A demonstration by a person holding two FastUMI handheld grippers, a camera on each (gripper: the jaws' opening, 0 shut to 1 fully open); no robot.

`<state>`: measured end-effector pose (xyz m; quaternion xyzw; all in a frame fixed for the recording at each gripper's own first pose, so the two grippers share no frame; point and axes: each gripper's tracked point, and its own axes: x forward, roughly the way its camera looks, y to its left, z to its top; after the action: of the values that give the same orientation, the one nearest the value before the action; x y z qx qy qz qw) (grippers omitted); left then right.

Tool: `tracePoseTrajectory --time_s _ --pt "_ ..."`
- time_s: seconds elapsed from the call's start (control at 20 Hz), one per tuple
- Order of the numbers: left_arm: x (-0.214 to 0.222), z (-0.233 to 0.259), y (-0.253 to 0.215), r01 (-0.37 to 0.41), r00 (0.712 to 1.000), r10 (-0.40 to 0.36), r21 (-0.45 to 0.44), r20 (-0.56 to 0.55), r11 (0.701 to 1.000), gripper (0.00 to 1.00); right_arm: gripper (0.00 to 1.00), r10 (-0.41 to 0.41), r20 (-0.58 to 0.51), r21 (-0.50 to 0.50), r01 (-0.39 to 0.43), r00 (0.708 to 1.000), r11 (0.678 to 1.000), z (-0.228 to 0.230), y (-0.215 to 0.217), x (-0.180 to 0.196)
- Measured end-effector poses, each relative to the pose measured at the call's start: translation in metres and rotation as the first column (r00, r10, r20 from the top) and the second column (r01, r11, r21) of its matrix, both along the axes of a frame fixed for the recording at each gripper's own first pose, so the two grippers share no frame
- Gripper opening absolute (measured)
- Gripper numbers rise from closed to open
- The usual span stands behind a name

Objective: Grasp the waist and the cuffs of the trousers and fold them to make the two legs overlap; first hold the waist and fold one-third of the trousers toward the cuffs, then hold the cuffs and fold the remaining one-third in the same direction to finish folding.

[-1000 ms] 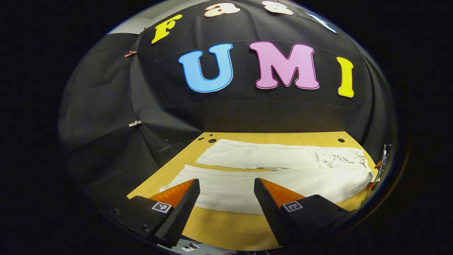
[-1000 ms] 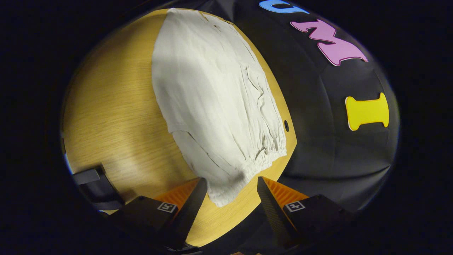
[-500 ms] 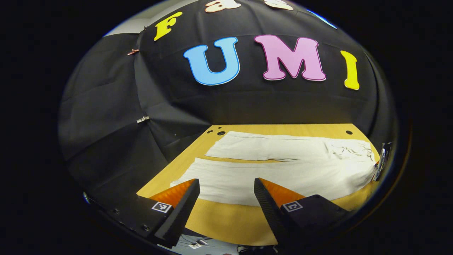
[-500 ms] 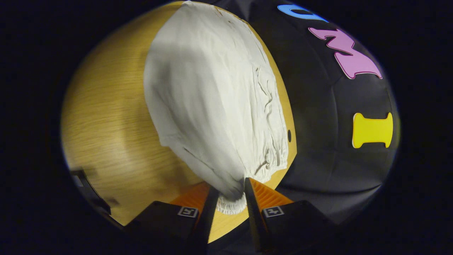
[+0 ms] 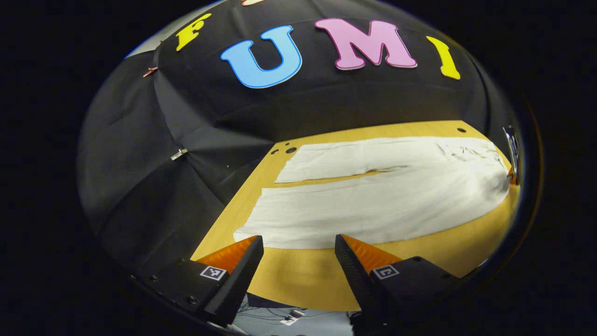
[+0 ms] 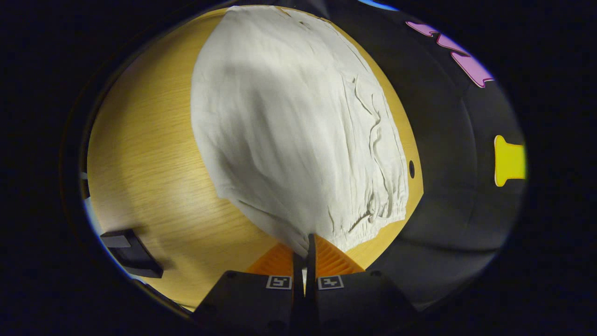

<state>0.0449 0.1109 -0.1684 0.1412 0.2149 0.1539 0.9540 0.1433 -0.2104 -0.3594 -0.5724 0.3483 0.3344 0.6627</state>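
While the right tongs (image 6: 305, 254) pinch the trousers (image 6: 289, 126) at the waist, the left tongs (image 5: 298, 252) hang open; no fold is made.

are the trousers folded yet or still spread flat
Spread flat. In the left gripper view the trousers lie full length on the table, legs side by side with a gap between. The right gripper pinches the waist corner.

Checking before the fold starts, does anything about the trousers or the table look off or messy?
Nothing stands out. The trousers lie flat on the table, legs side by side, a few wrinkles near the waist, where the right gripper is shut on a corner.
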Motion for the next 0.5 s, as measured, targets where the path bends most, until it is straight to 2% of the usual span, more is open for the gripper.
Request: tracePoseTrajectory --time_s 0.2,0.4,0.5 --pt "0.011 -0.012 0.058 0.064 0.993 -0.047 0.158 -0.113 0.985 0.96 0.05 0.041 -0.014 -0.066 -0.042 0.999 0.997 -0.001 0.001 -0.004" --pt "0.022 -0.031 0.12 0.153 0.962 -0.071 0.305 -0.263 0.94 0.96 0.05 0.055 -0.046 -0.097 -0.059 0.997 0.994 -0.003 0.001 -0.005" --pt "0.031 -0.044 0.145 0.215 0.938 -0.084 0.373 -0.338 0.903 0.96 0.05 0.065 -0.055 -0.114 -0.071 0.996 0.991 -0.002 0.001 -0.006"
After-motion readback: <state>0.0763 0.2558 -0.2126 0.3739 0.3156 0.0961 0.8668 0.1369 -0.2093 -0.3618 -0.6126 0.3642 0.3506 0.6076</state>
